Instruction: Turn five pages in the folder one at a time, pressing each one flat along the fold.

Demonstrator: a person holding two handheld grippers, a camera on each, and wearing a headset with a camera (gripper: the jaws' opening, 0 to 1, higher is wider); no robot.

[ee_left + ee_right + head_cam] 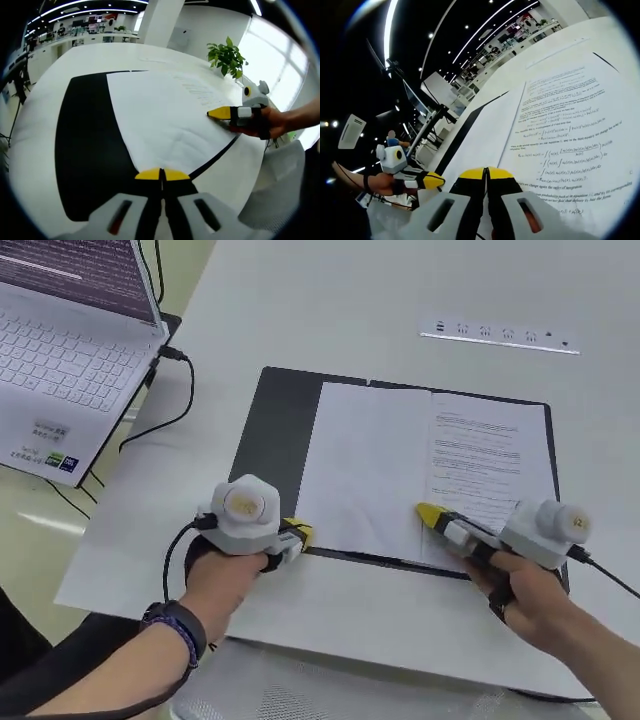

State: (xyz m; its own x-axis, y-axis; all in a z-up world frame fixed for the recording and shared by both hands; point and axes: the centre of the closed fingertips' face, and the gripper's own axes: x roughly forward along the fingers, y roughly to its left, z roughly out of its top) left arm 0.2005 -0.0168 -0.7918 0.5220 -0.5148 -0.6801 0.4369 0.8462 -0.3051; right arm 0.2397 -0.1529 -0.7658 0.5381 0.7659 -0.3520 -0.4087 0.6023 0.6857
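Note:
A black folder [272, 420] lies open on the white table, with a blank turned page [365, 465] on its left half and a printed page [490, 455] on its right. My left gripper [300, 533] is shut, its yellow tips [162, 174] resting at the blank page's [160, 115] near bottom corner over the folder's edge. My right gripper [428, 512] is shut and empty, its yellow tips [486, 173] lying on the paper near the fold [512, 120], at the foot of the printed page [565, 125]. The right gripper [216, 113] also appears in the left gripper view.
An open white laptop [60, 350] sits at the table's far left, with a black cable [185, 390] running toward the folder. A power-socket strip [498, 336] is set into the table behind the folder. The table's near edge [330, 650] runs just below both hands.

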